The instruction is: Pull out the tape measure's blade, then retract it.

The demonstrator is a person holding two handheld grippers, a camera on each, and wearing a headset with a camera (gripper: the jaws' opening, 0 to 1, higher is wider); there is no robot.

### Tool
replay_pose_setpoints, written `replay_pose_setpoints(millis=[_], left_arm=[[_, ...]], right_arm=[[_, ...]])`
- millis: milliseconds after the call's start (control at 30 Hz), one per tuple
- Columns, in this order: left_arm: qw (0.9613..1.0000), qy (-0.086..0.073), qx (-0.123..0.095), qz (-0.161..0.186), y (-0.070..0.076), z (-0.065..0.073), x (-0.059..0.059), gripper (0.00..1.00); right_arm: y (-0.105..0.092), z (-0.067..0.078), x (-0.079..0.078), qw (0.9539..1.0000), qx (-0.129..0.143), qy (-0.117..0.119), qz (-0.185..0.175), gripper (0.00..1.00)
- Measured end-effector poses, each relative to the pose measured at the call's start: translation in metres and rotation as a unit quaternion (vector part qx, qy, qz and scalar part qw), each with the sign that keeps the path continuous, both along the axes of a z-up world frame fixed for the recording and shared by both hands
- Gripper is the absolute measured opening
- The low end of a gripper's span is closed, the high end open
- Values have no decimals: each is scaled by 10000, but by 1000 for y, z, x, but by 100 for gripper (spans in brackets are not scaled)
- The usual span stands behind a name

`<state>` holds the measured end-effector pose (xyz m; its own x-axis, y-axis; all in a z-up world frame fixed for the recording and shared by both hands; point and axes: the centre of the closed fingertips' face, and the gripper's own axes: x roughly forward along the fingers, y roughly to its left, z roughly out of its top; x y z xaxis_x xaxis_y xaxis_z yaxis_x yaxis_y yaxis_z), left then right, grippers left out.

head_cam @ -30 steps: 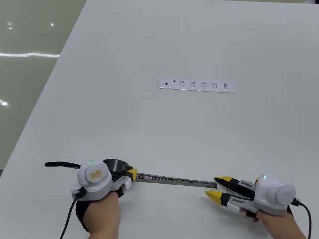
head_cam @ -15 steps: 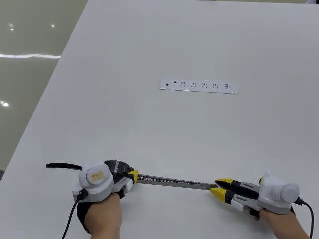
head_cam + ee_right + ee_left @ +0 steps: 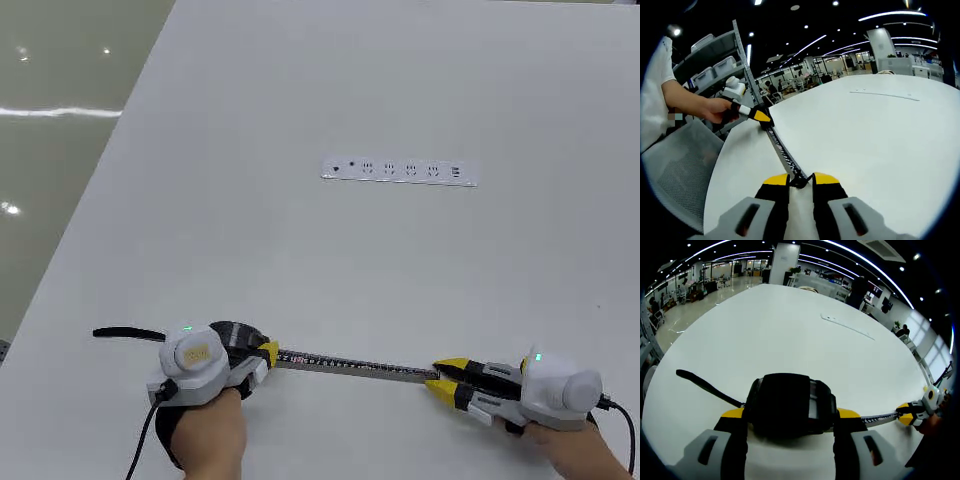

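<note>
At the front edge of the counter (image 3: 350, 260), the tape measure (image 3: 236, 340) is anchored in the clamped left claw (image 3: 262, 356) so that its blade (image 3: 350, 365), pinched at the tip by the right claw (image 3: 443, 379), is stretched between them.

The blade (image 3: 350, 366) runs across the table (image 3: 300, 250) from the tape measure (image 3: 236, 341) at left to the right gripper (image 3: 436, 375), power strip (image 3: 399, 171) well behind

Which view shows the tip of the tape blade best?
The right gripper view: the blade tip lies close up, pinched by the right tool. The head view shows it small, from above; the left gripper view shows it tiny, far off.
</note>
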<state>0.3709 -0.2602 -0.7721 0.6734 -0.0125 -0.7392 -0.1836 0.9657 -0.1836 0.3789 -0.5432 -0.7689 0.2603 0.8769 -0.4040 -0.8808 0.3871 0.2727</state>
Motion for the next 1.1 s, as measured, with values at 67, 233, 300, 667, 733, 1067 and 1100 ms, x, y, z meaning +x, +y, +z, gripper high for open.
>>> replay_pose_setpoints(millis=[67, 233, 300, 667, 733, 1067, 1100], left_arm=[[10000, 1, 6, -2, 0, 0, 0, 68], [10000, 2, 9, -1, 0, 0, 0, 68], [10000, 4, 12, -3, 1, 0, 0, 68], [10000, 14, 38, -7, 0, -1, -1, 68], [10000, 20, 36, -6, 0, -1, -1, 68], [10000, 23, 36, -9, 1, -1, 0, 68], [10000, 24, 38, -13, 1, -1, 0, 68]], right_arm=[[-1, 1, 1, 9993, -111, -352, 68, 16], [0, 1, -1, 9942, -343, -1019, 80, 16], [0, 1, -2, 9930, -393, -1107, 70, 15], [-1, -1, -2, 9891, -601, -1340, 45, 15], [-3, 0, -2, 9896, -579, -1319, 30, 15], [-3, 0, 3, 9975, -182, -660, -158, 15], [-2, 0, 3, 9980, -140, -604, -136, 15]])
